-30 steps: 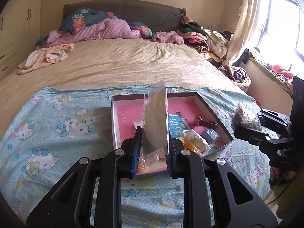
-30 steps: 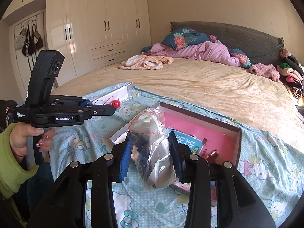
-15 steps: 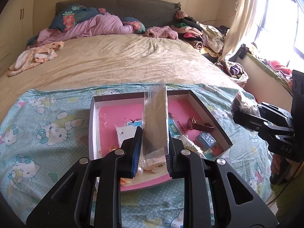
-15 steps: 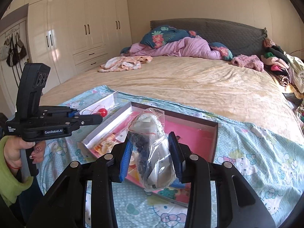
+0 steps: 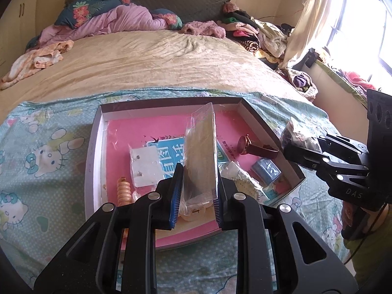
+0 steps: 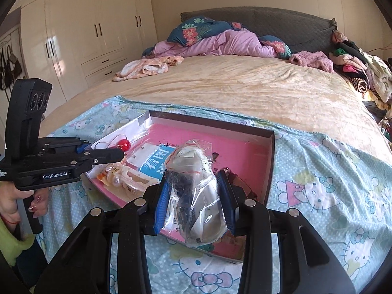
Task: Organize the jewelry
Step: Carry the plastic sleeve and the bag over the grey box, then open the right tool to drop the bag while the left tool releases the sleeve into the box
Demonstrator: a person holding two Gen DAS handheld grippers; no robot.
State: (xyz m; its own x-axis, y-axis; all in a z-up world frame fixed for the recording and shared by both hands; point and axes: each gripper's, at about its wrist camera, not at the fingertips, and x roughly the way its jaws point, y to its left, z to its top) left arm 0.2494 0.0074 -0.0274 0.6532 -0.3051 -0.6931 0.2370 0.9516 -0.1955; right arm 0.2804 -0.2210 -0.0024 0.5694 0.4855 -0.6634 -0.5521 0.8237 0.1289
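Observation:
A shallow box (image 5: pixel 171 103) with a pink floor lies on a blue cartoon-print cloth (image 5: pixel 49 152). Inside are a maroon-strapped watch (image 5: pixel 254 147), a blue card (image 5: pixel 169 152), a white earring card (image 5: pixel 144 166) and a gold coil (image 5: pixel 123 191). My left gripper (image 5: pixel 199 178) is shut on a flat clear packet (image 5: pixel 201 147), held upright over the box's near side. In the right wrist view that packet (image 6: pixel 110 142) shows a red bead. My right gripper (image 6: pixel 193 181) is shut on a clear bag of jewelry (image 6: pixel 193 196), above the box's (image 6: pixel 210 122) near right corner.
The cloth covers the foot of a beige bed (image 5: pixel 159 61). Bedding and pillows (image 5: pixel 117 19) are heaped at the headboard, clothes (image 5: pixel 257 34) along the right side by the window. A white wardrobe (image 6: pixel 73 36) stands on the left. A hand (image 6: pixel 9 201) grips the left tool.
Both grippers have sunk and come closer to the box, which now looks larger in both views. Each keeps its hold on its packet or bag.

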